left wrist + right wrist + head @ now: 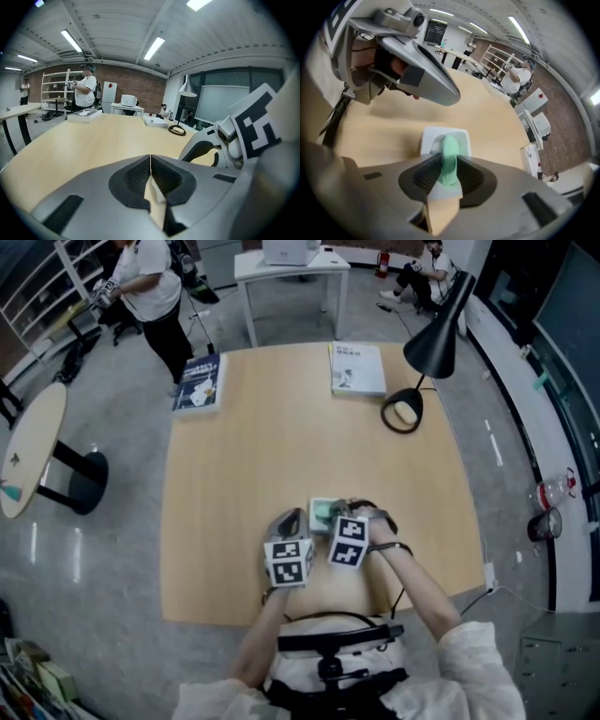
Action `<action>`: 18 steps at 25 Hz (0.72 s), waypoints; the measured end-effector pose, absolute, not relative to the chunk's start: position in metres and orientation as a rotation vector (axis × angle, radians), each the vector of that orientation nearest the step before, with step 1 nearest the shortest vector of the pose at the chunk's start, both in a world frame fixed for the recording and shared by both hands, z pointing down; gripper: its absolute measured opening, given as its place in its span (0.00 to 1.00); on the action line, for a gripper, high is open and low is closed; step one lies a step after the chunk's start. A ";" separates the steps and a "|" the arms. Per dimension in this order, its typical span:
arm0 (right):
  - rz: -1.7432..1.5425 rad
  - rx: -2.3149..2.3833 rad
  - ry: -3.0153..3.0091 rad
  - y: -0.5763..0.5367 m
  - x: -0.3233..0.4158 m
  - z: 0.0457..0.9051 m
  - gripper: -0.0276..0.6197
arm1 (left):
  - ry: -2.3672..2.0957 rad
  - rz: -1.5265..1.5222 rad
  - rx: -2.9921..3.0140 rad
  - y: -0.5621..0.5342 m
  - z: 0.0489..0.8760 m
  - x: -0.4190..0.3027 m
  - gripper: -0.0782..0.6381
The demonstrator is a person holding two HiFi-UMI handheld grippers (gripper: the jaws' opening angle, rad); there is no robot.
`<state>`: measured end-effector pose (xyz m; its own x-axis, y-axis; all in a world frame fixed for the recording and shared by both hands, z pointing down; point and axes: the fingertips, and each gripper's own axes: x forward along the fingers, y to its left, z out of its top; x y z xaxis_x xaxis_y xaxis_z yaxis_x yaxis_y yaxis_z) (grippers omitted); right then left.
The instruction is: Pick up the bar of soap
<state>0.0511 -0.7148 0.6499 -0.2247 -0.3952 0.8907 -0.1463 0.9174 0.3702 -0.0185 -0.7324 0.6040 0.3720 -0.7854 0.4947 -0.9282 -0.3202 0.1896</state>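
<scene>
A pale green bar of soap (450,157) stands on edge between the pads of my right gripper (449,172), which is shut on it. Just beyond and below it lies a white soap dish (438,137). In the head view the dish (319,506) sits on the wooden table (281,446) near the front edge, with a bit of green soap (324,516) showing at my right gripper (330,519). My left gripper (292,519) rests close beside it on the left. Its jaws meet with nothing between them (150,165).
A black desk lamp (433,343) stands at the table's far right, a white book (357,368) at the far middle and a blue book (199,382) at the far left corner. A round side table (33,451) is to the left; a person (150,287) stands behind.
</scene>
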 end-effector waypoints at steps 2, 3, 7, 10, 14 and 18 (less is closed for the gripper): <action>-0.256 0.381 -1.780 -0.718 0.049 0.654 0.22 | -1.476 0.448 2.194 -0.733 0.607 -0.018 0.13; -0.258 0.367 -1.771 -0.719 0.049 0.655 0.22 | -1.477 0.449 2.191 -0.733 0.608 -0.018 0.13; -0.226 0.330 -1.770 -0.720 0.049 0.658 0.23 | -1.486 0.437 2.175 -0.734 0.608 -0.020 0.13; -0.201 0.324 -1.757 -0.722 0.049 0.659 0.23 | -1.481 0.438 2.170 -0.737 0.609 -0.020 0.13; -0.196 0.352 -1.733 -0.727 0.048 0.662 0.24 | -1.473 0.442 2.165 -0.738 0.613 -0.019 0.13; -0.194 0.411 -1.744 -0.731 0.047 0.660 0.24 | -1.468 0.437 2.162 -0.740 0.613 -0.016 0.13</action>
